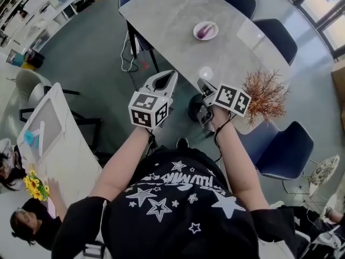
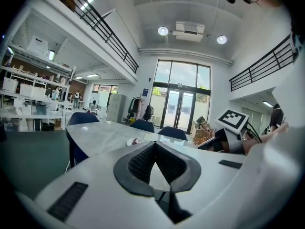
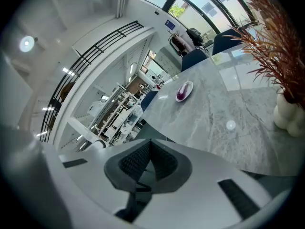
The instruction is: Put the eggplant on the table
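Both the left gripper (image 1: 170, 75) and the right gripper (image 1: 201, 83) have their fingers (image 2: 139, 164) pressed together on nothing. The eggplant (image 1: 204, 31) lies on a pink plate (image 1: 214, 35) on the counter (image 1: 167, 15), well ahead of the fingers. It looks small, light and glossy, so probably slippery, yet firm enough for a gentle squeeze. I'd pinch it across its thick middle.

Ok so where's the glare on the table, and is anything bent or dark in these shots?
Head view: a light's reflection glares on the table, short of the eggplant. Right gripper view: a bright spot too, railing bowed by the lens. Left gripper view: dark rounded corners.
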A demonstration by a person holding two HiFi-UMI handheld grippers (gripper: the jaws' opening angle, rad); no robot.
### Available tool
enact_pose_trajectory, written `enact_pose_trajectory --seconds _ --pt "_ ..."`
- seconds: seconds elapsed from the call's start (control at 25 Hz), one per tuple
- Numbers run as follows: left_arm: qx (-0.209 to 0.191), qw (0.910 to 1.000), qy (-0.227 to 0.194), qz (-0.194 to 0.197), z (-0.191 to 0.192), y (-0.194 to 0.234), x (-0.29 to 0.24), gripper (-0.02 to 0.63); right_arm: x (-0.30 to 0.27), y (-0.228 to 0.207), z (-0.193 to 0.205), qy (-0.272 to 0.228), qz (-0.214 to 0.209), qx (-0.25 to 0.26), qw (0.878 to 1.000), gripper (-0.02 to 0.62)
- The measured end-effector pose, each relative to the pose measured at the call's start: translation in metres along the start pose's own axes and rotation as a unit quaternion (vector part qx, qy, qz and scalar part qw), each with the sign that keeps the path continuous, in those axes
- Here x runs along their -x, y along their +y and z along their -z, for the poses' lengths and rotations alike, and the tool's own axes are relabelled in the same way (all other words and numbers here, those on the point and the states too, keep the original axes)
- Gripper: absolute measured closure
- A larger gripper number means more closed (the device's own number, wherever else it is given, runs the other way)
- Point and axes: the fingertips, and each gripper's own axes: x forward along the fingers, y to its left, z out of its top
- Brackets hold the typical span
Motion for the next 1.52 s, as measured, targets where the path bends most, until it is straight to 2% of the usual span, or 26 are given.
enact_pose_trajectory --seconds 0.2,0.4,0.56,1.12,1.52 --pt "-0.005 0.9998 -0.001 0.018 -0.001 -0.007 0.022 0.598 0.012 0.015 0.011 -0.02 0.009 0.002 1.0 0.588" --pt "-0.006 0.9996 -0.002 0.029 0.003 -0.014 0.047 0.598 0.027 0.033 0.035 -0.027 0.016 0.029 0.999 0.588" --pt "-0.007 0.9993 -0.001 0.036 0.009 -0.025 0.066 0.598 0.04 0.038 0.051 -0.031 0.02 0.025 0.999 0.588" --pt "0.003 0.9993 -0.01 0.035 0.033 -0.046 0.139 0.598 0.084 0.07 0.111 -0.045 0.03 0.077 0.996 0.588" --pt "0.012 0.9991 -0.006 0.041 0.053 -0.063 0.162 0.598 0.109 0.074 0.135 -0.054 0.046 0.12 0.99 0.588"
